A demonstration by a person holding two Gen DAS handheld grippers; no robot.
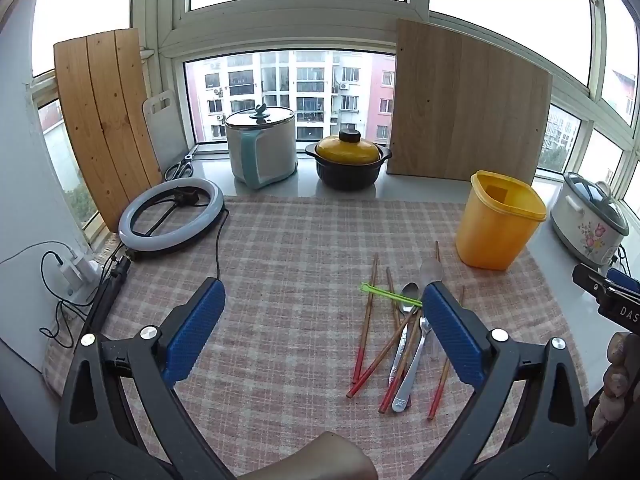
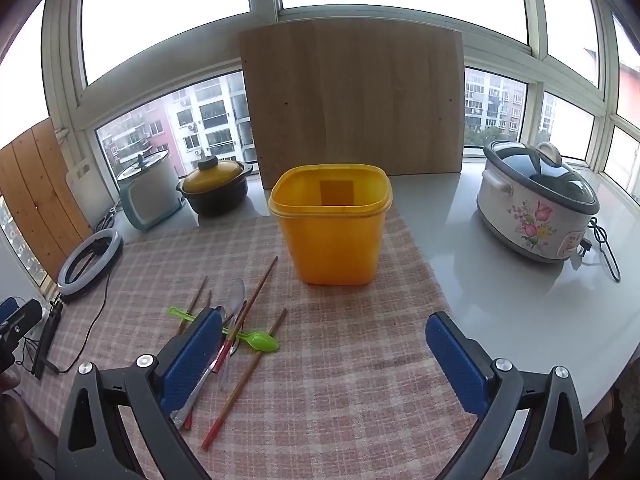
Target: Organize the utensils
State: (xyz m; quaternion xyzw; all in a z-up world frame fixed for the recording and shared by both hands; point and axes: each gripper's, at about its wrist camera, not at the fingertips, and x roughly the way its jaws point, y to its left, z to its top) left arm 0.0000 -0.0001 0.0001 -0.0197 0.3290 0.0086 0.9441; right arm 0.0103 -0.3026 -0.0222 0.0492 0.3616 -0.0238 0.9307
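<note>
A pile of utensils lies on the checked cloth: several red-tipped wooden chopsticks [image 1: 367,320], a metal spoon [image 1: 410,364], a clear plastic spoon [image 1: 431,270] and a green plastic spoon [image 1: 390,294]. The pile also shows in the right wrist view, with the green spoon [image 2: 260,340] and chopsticks [image 2: 240,376]. An empty yellow plastic bin [image 1: 498,220] [image 2: 332,224] stands upright behind the pile. My left gripper [image 1: 320,300] is open and empty, left of the pile. My right gripper [image 2: 324,332] is open and empty, in front of the bin, right of the pile.
A ring light [image 1: 172,220] with cable lies at the cloth's left. A white pot [image 1: 262,146], a yellow-lidded casserole [image 1: 348,160], wooden boards [image 1: 464,104] and a floral rice cooker [image 2: 536,212] stand along the window counter.
</note>
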